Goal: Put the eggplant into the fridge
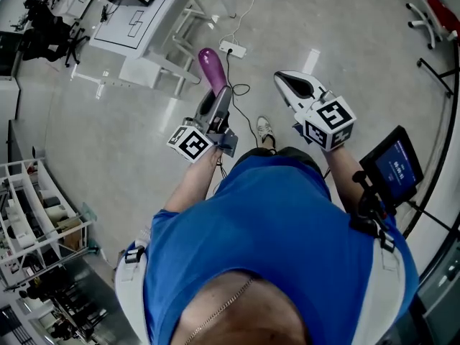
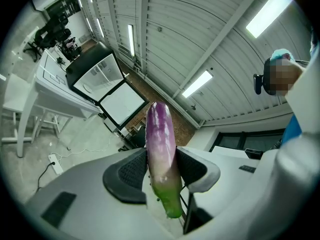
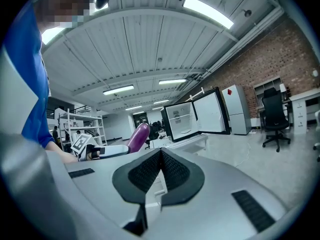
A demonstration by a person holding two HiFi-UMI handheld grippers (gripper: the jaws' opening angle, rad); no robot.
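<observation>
Eggplant [image 1: 211,66] clamped between left gripper [image 1: 218,100] jaws, purple end sticking out, upper centre of head view. Right gripper [image 1: 290,83] jaws together, empty. Fridge [image 3: 186,119] open, centre of right gripper view.

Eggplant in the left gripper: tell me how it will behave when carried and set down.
The eggplant juts straight out past the left gripper without sagging, so it is probably stiff. Its glossy skin looks smooth, so it may slip if the jaws loosen. Being long and rounded, it would likely roll once laid down.
</observation>
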